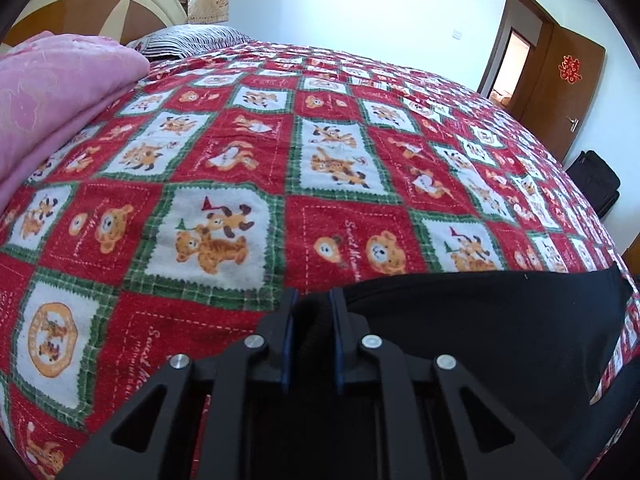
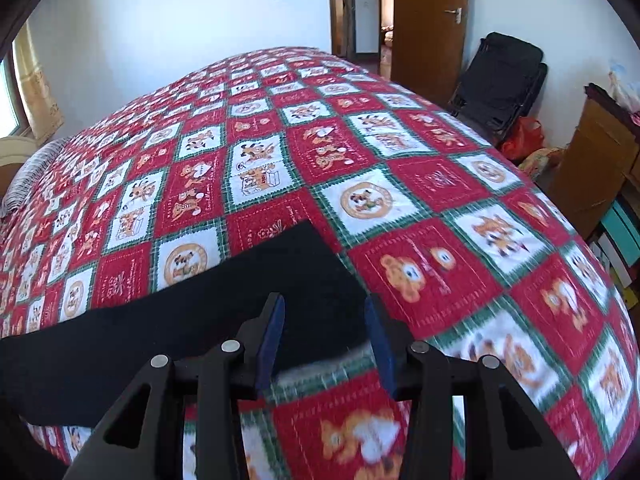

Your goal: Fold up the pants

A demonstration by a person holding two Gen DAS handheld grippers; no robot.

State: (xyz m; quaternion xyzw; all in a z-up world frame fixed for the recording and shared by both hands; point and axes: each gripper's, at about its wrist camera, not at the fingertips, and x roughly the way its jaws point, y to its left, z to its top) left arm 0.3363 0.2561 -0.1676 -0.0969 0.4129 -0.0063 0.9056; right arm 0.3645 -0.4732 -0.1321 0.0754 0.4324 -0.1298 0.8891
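Right gripper (image 2: 325, 322) fingers apart above black pants (image 2: 200, 312) (flat on bedspread (image 2: 440, 208)).

Pants (image 1: 480, 320): matt black cloth. Bedspread (image 1: 240, 152): fuzzy printed fabric. Left gripper (image 1: 313, 300): matt black plastic, blue pads, shiny metal pins. Door (image 2: 428, 20): glossy wood.

the black pants (image 2: 192, 320) lie flat as a long band across the near edge of the bedspread.

We note black pants (image 2: 168, 320) on a bedspread (image 1: 320, 152) checked red, white and green with orange bears; at ten o'clock, a plain pink blanket (image 1: 60, 92).
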